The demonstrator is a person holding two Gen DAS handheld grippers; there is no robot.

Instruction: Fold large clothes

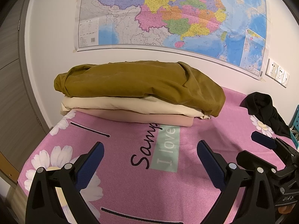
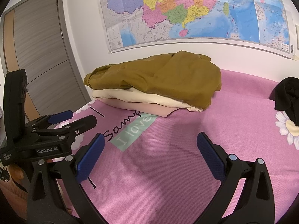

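Note:
A stack of folded clothes sits at the back of the pink bedcover point(image 1: 130, 186): an olive-brown garment point(image 1: 138, 82) on top, a cream one point(image 1: 119, 105) under it, a pale pink one point(image 1: 149, 118) at the bottom. The stack also shows in the right wrist view point(image 2: 158, 78). A crumpled black garment point(image 1: 265, 110) lies unfolded at the right, also in the right wrist view point(image 2: 287, 97). My left gripper point(image 1: 150, 149) is open and empty above the cover. My right gripper point(image 2: 150, 141) is open and empty beside it.
A large map point(image 1: 168, 15) hangs on the white wall behind the bed. A grey wooden door point(image 2: 44, 52) stands at the left. Wall sockets point(image 1: 278, 73) are at the right. A teal object point(image 1: 295, 125) sits at the bed's right edge.

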